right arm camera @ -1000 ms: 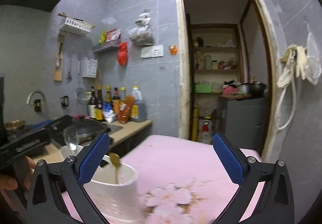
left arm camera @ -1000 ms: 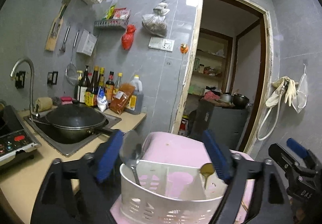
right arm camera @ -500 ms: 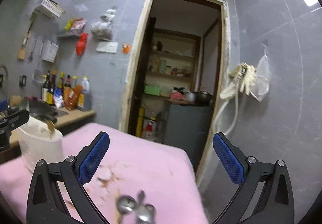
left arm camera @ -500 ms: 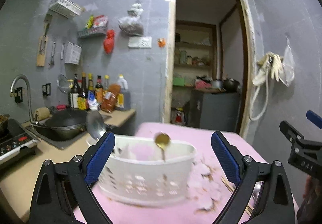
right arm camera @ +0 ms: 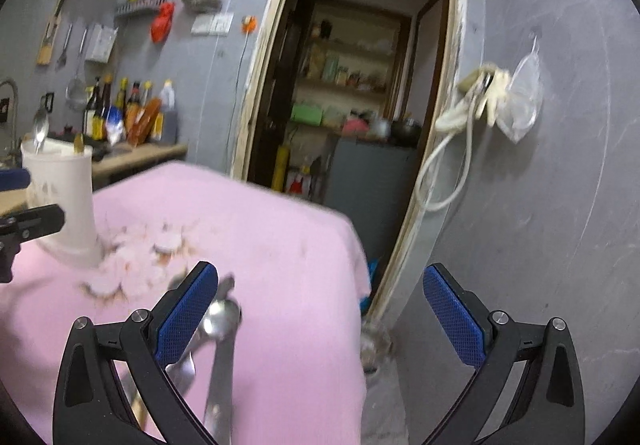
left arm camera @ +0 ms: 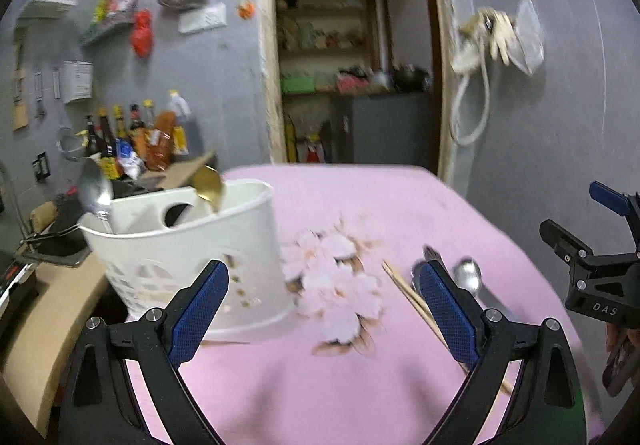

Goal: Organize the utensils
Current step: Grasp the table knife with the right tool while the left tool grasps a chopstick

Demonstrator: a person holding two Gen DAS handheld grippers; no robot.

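Both grippers drawn back from the utensil holder

The left gripper [left arm camera: 320, 309], empty, is spread wider; the utensil holder [left arm camera: 188, 257], formerly between its jaws, is now left of them. The right gripper [right arm camera: 320, 321] is open, spoons [right arm camera: 222, 319] by its left jaw.

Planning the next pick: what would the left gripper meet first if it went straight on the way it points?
Probably the pink cloth, near its flower print. The open left gripper has the holder to one side and the chopsticks to the other; depth is unclear.
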